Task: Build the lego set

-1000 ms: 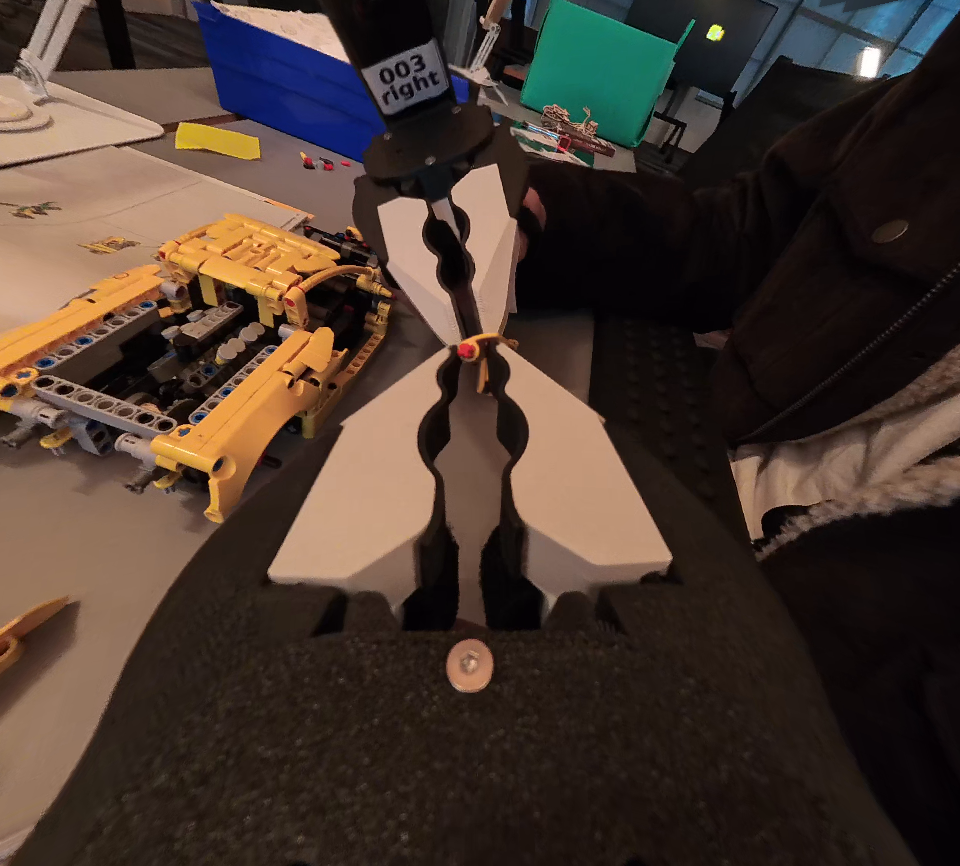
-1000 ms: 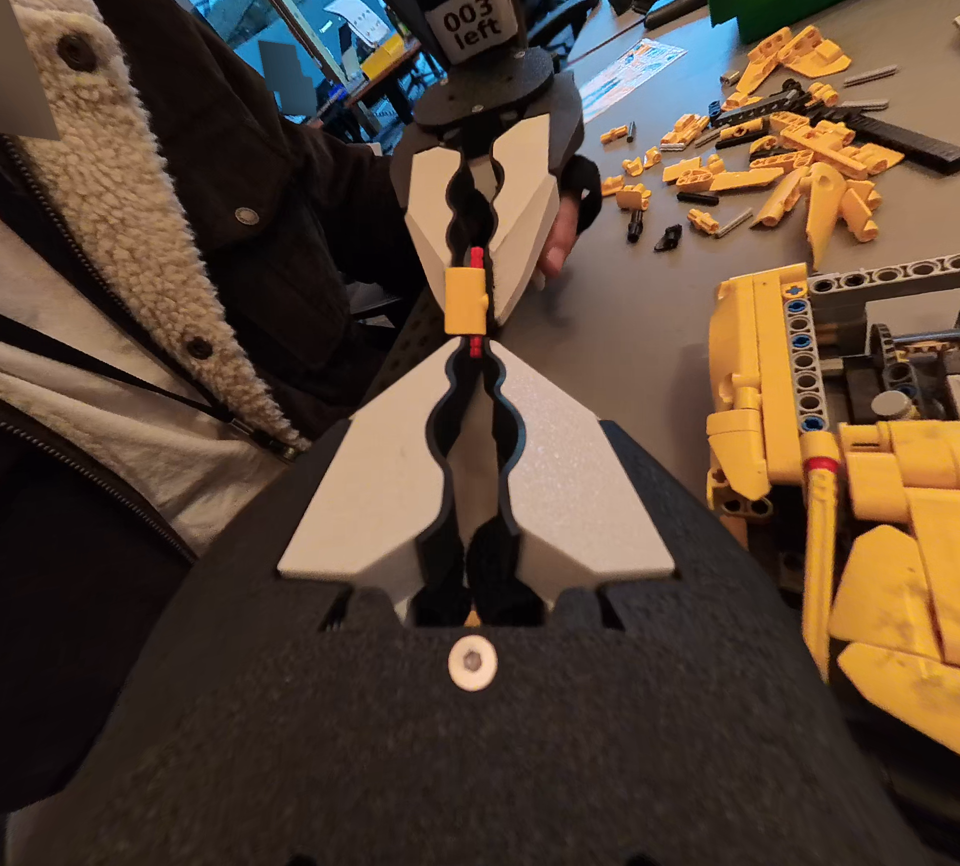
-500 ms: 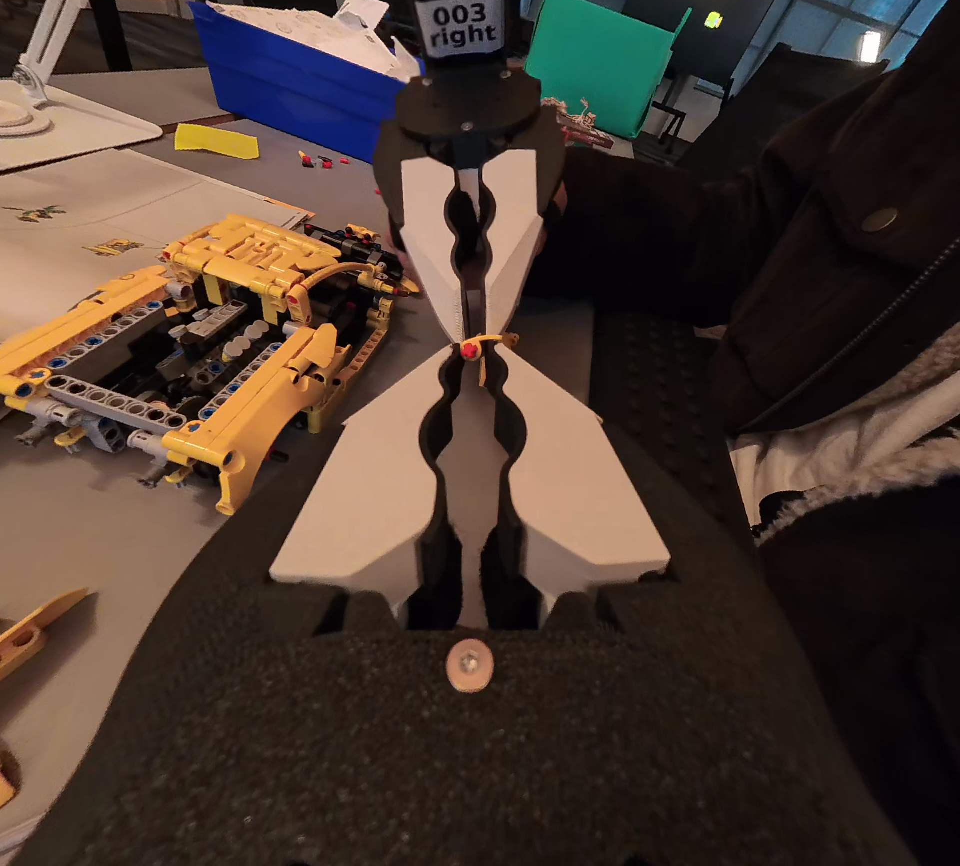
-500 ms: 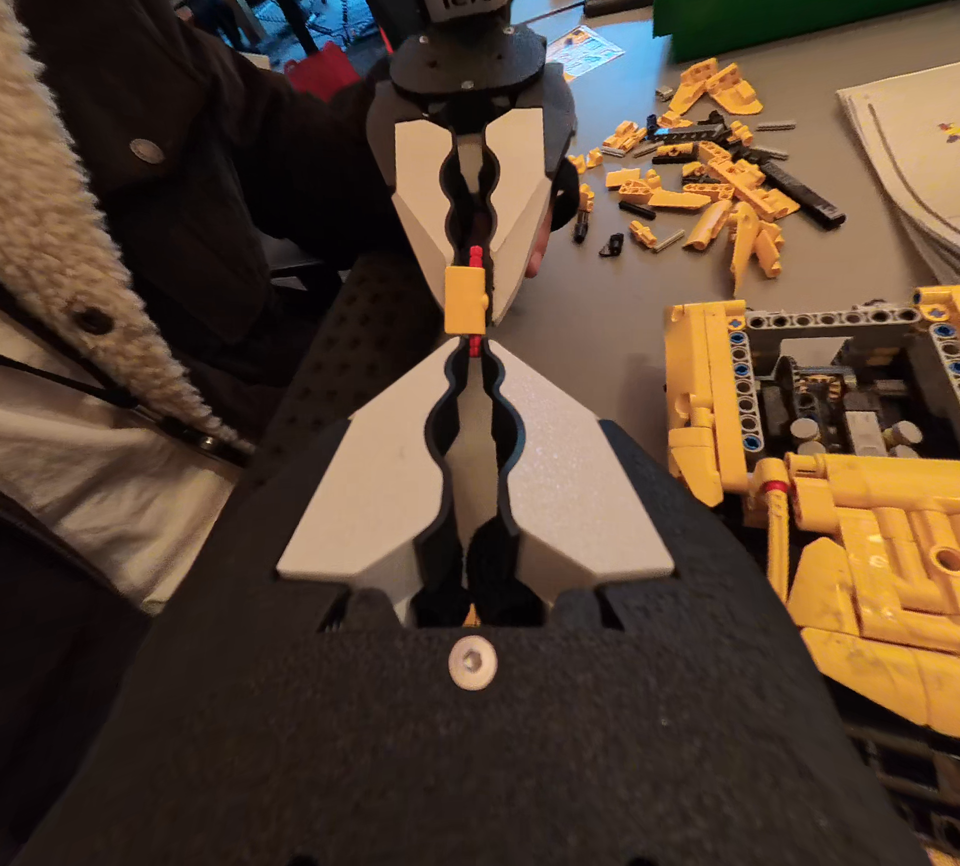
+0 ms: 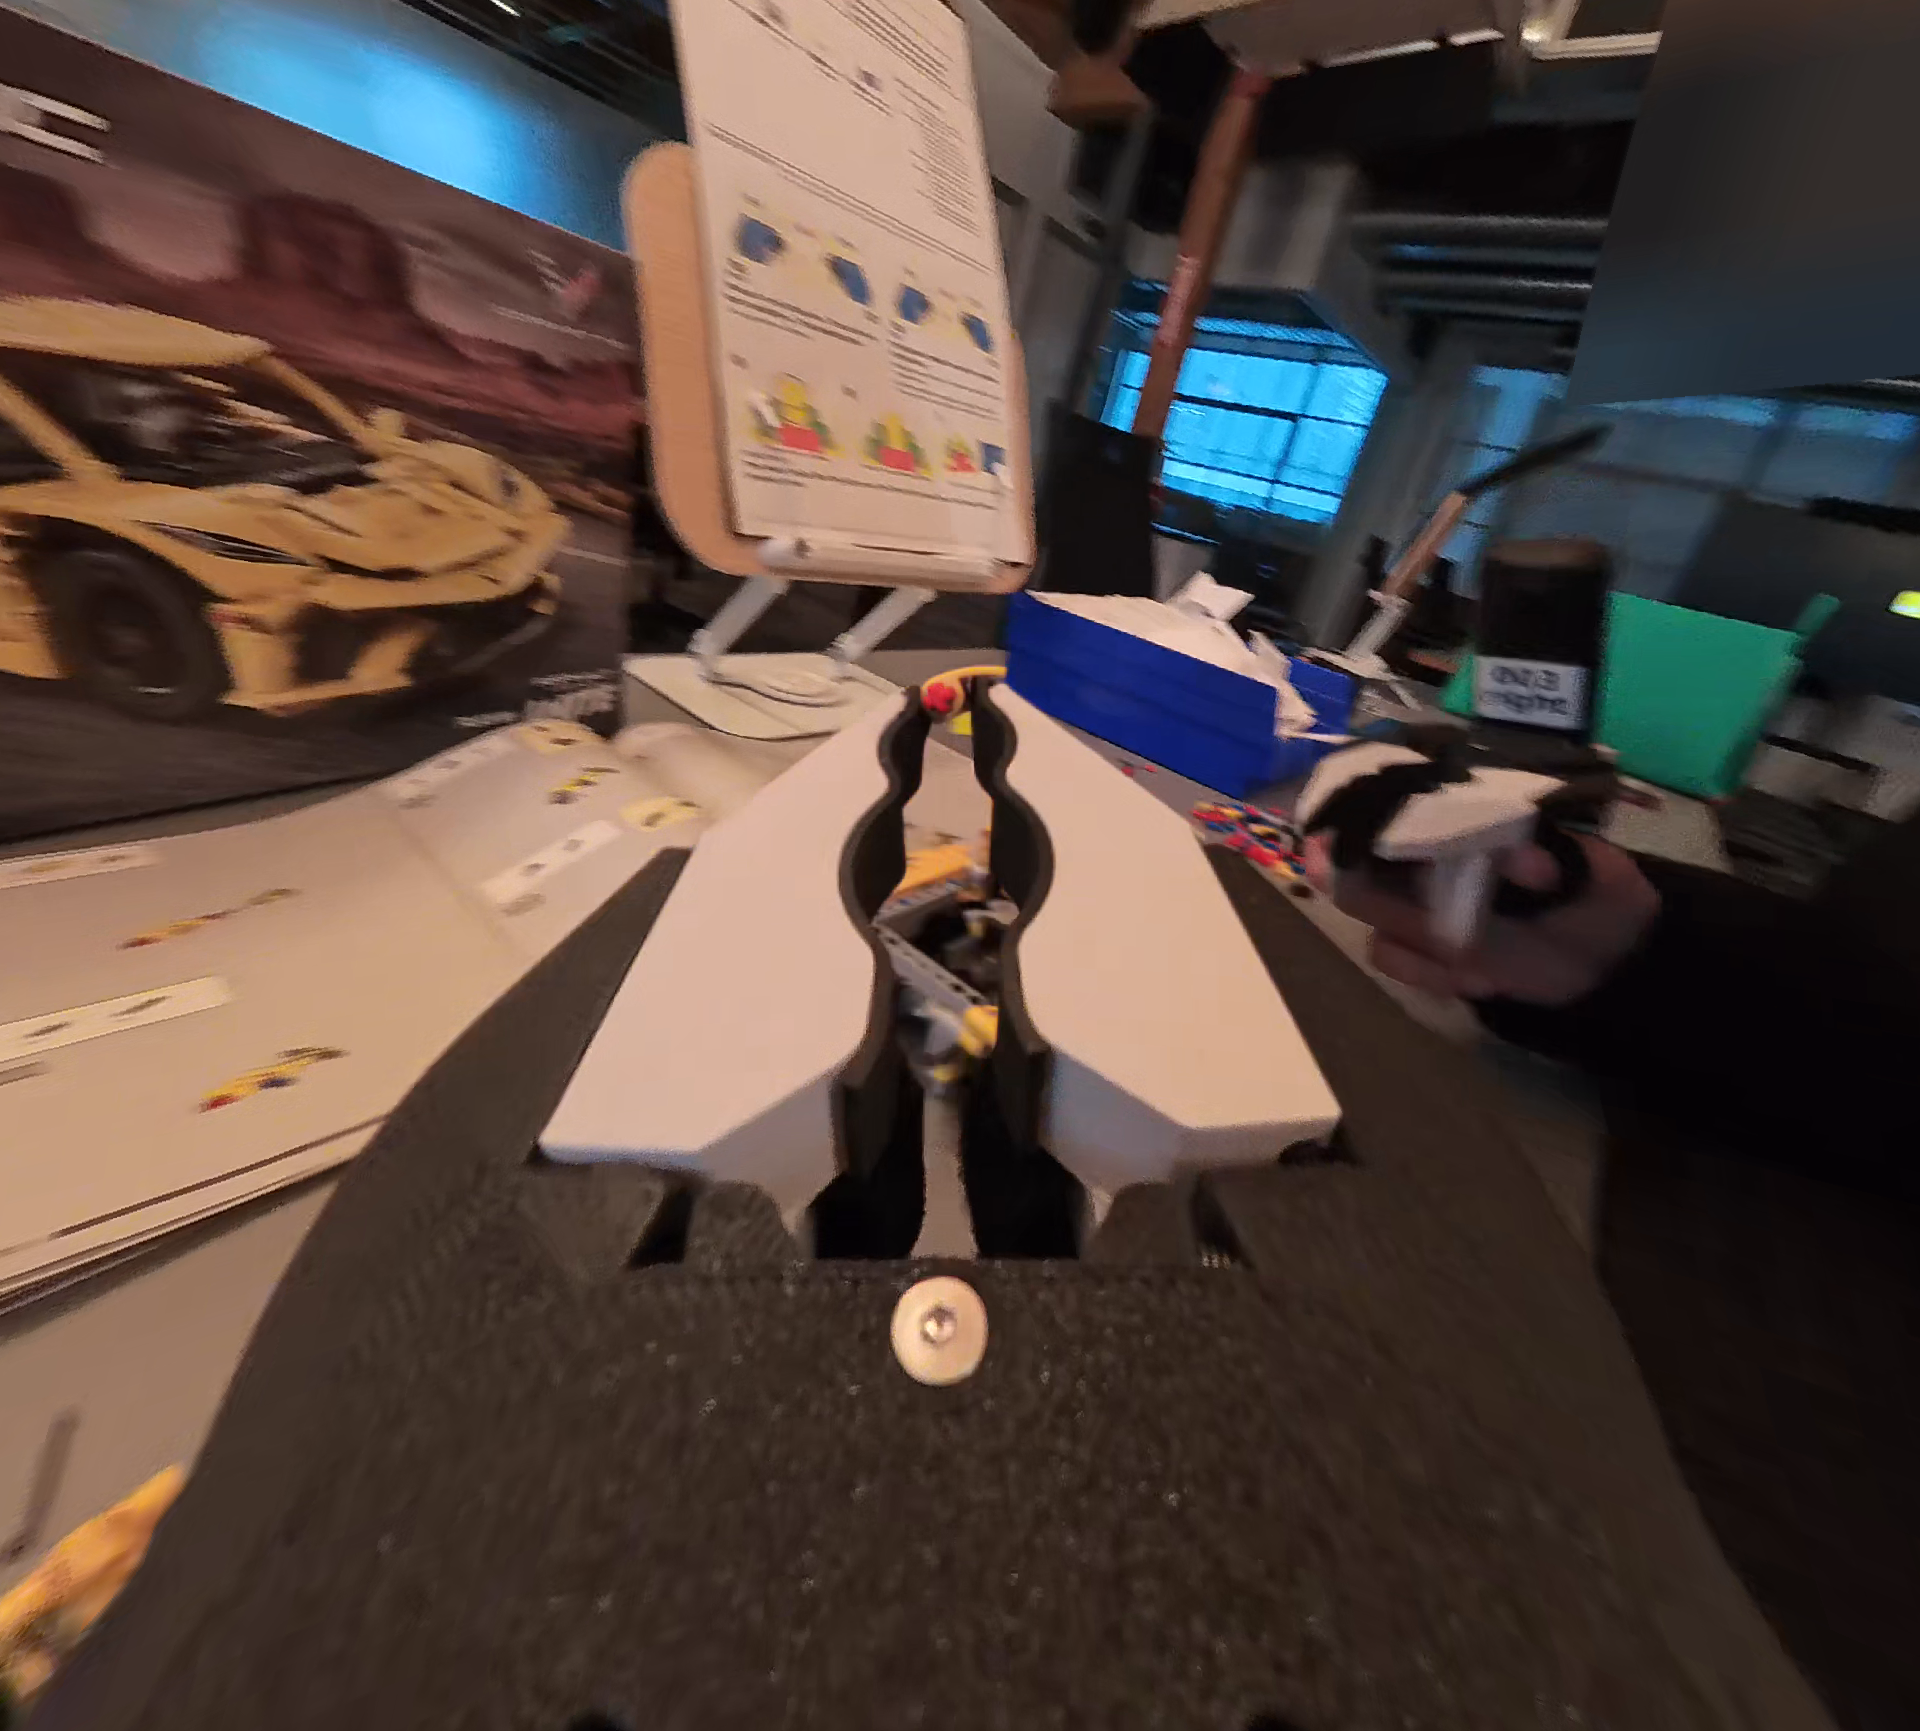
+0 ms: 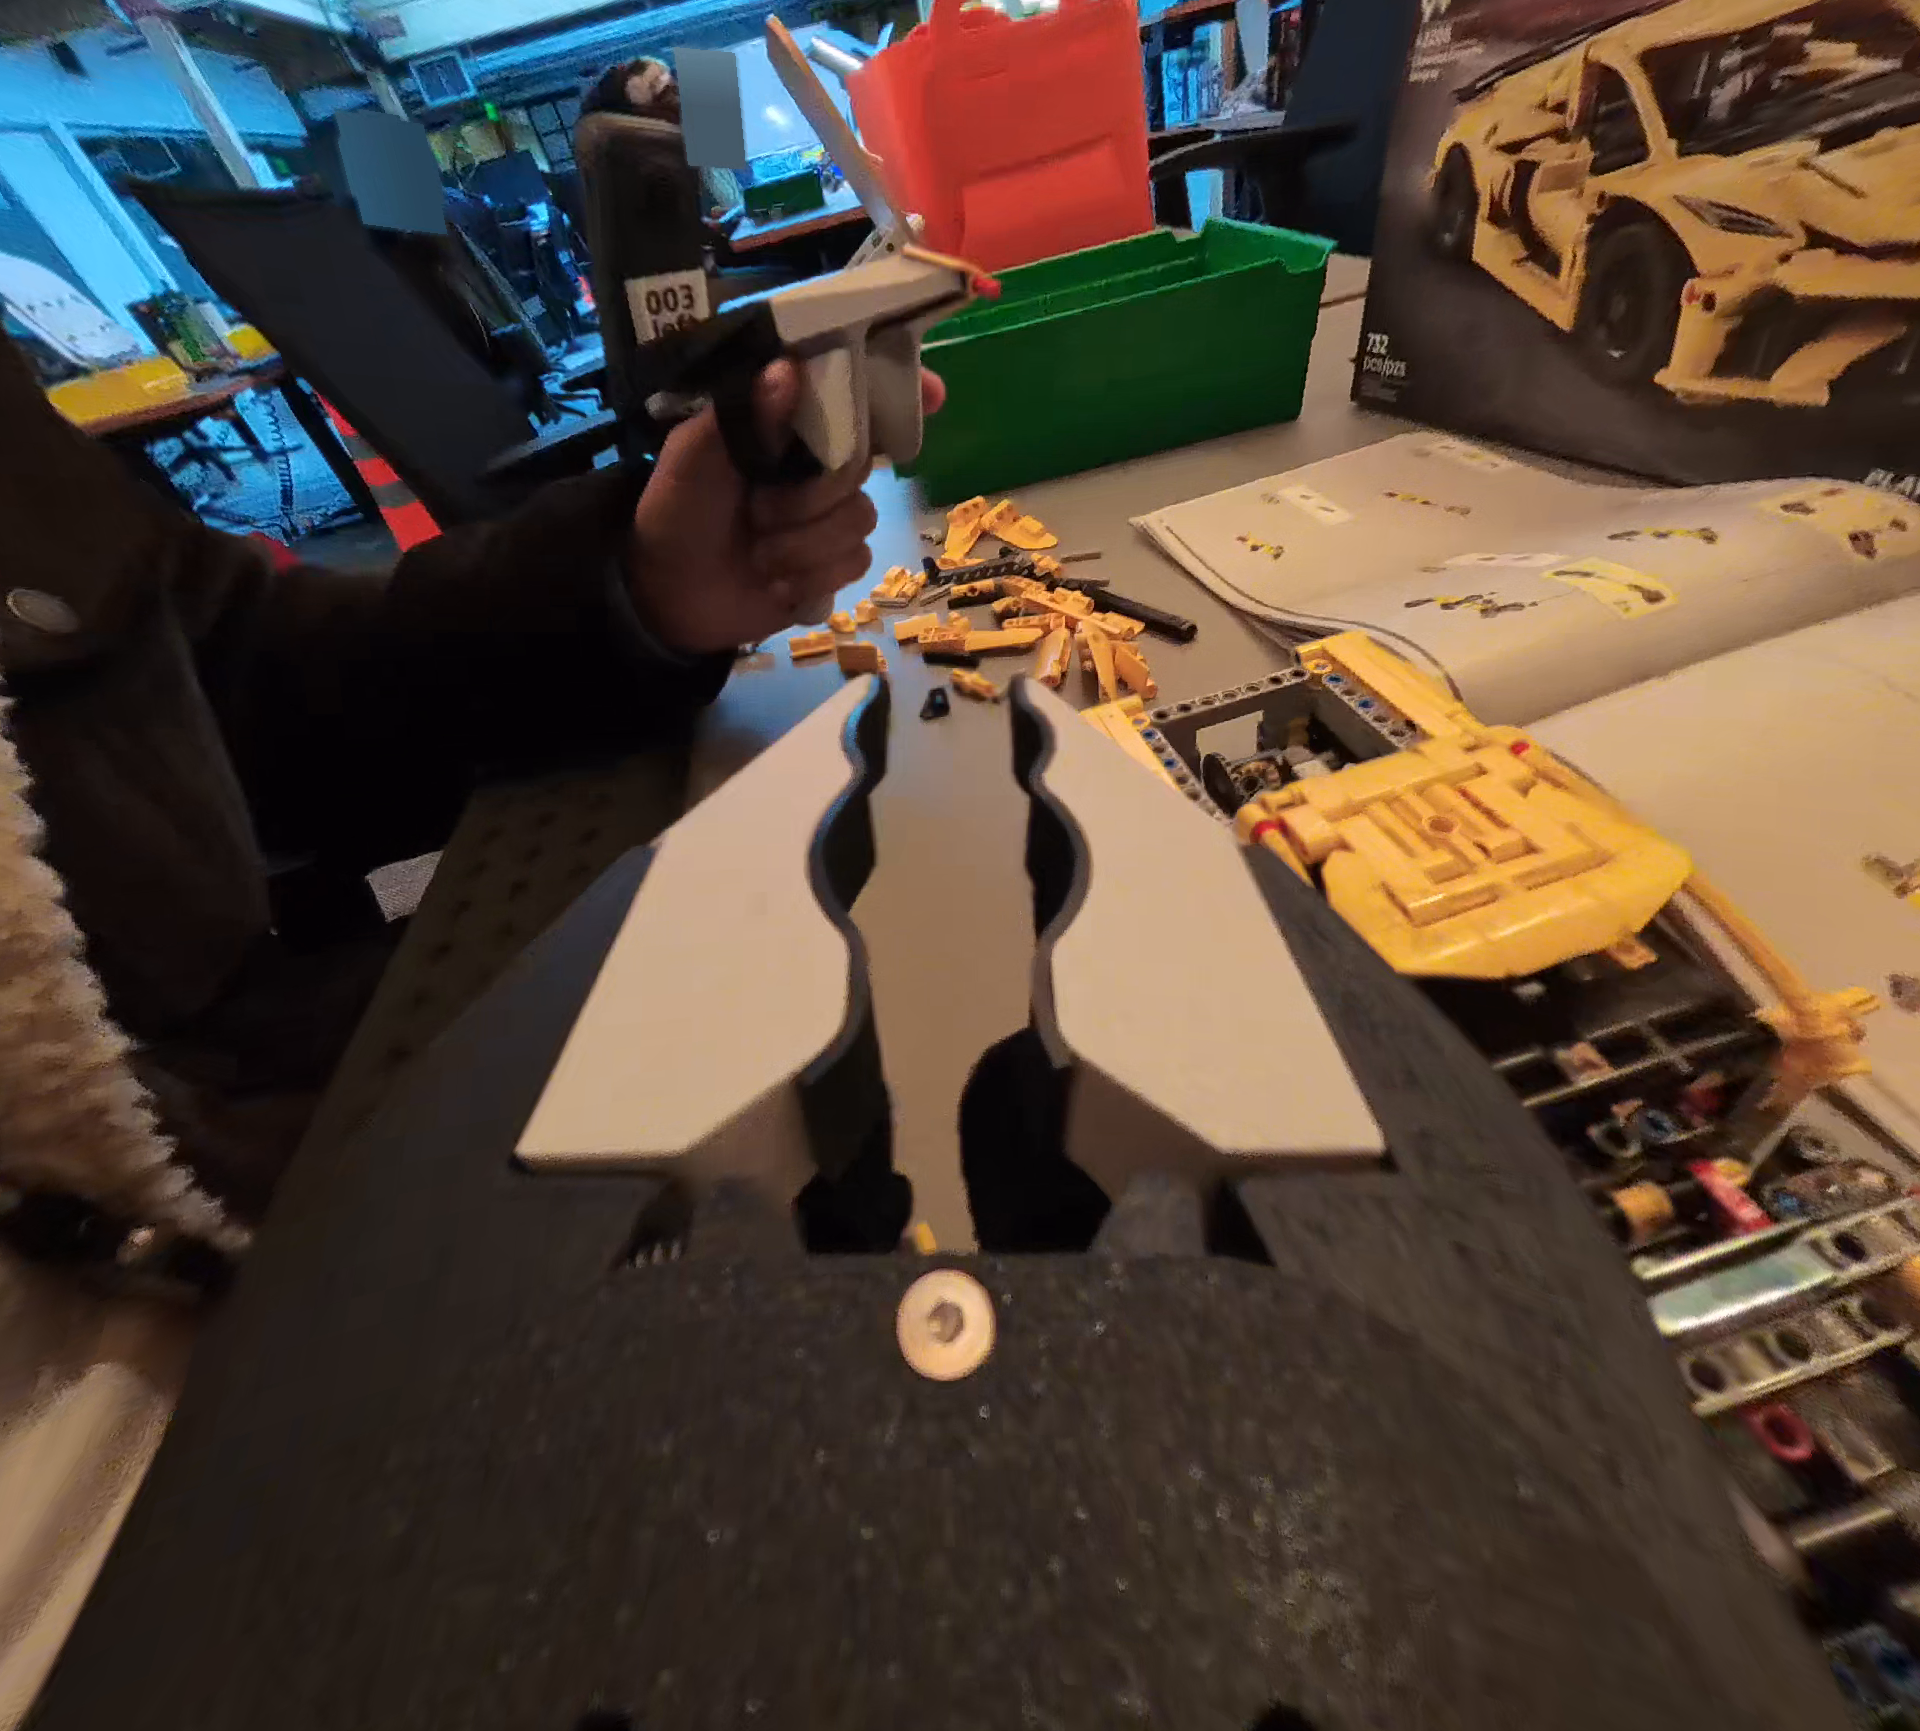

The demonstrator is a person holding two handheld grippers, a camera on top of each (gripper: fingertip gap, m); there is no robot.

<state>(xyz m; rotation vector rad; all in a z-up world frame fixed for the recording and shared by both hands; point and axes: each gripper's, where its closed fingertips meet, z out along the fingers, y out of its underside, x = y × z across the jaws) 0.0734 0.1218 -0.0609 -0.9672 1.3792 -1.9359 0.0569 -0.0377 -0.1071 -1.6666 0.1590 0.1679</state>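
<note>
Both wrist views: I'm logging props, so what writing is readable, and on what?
I don't copy out writing; here is what bears it.
Set box: large print, legible.
White label on the left gripper: legible.
Booklet: too small.
Sheet on the stand: blurred.
Other label, on the right gripper: blurred.

Left wrist view rides low over the table, facing the set's box (image 5: 260, 476) and a document stand (image 5: 842, 227). Right wrist view looks across the half-built car (image 6: 1455, 860), nearer. Both catch that box (image 6: 1683, 123).
</note>
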